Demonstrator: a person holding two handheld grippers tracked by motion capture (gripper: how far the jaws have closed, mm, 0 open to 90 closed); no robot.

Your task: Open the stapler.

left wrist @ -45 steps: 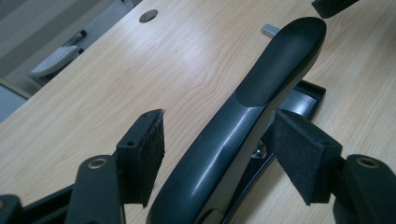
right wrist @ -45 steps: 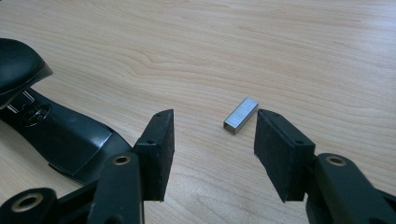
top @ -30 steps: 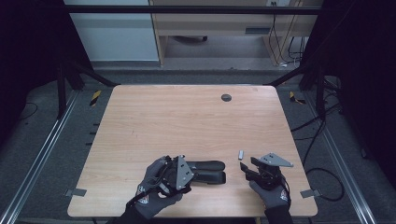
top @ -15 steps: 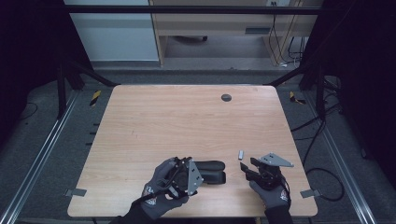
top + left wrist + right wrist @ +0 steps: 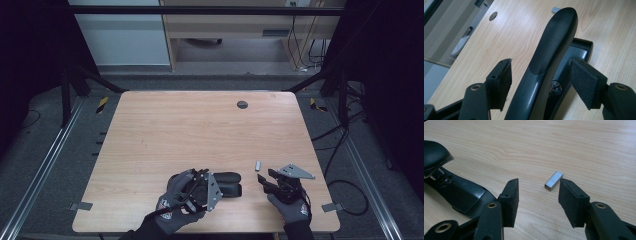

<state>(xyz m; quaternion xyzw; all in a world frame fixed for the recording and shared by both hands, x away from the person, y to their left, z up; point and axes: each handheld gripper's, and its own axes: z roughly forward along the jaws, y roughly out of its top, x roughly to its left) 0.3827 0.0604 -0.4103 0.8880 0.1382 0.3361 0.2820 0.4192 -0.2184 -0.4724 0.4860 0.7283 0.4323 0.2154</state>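
Step in hand, as judged: reloading a stapler. The black stapler (image 5: pixel 226 184) lies on the wooden counter (image 5: pixel 200 130) near its front edge, lid swung up, with the channel below exposed. A small block of staples (image 5: pixel 258 164) lies bare on the counter just to the right of it, apart from it.

Left gripper (image 5: pixel 202 192): jaws spread, straddling the raised stapler lid (image 5: pixel 554 42) from behind. In the left gripper view the pads (image 5: pixel 504 80) stand clear of the lid on both sides; no pinch is seen. The open base tray (image 5: pixel 579 50) shows beyond and beneath the lid.

Right gripper (image 5: pixel 267 182): jaws spread, and they have just been closing a little. In the right gripper view the staple block (image 5: pixel 553 180) lies just ahead of the right-hand pad (image 5: pixel 571 200), off to one side rather than squarely in the gap. Nothing is gripped.

Next move, as judged: the right gripper needs to advance and shift sideways so the block sits between the pads, then close gently across its short width. The left gripper should pinch the lid to keep it open.

Materials:
- Stapler: glossy black plastic, long rounded lid tapering to a blunt nose; metal spring or rivet visible at the hinge.
- Staples: dull grey metal, small rectangular bar, finely ribbed top, hollow underneath; likely brittle and liable to split if squeezed hard.
- Pads: matte black, coarse foam-like face.
- Counter: pale wood-grain laminate, smooth, with a dark round cable port (image 5: pixel 242 104) at the far side.
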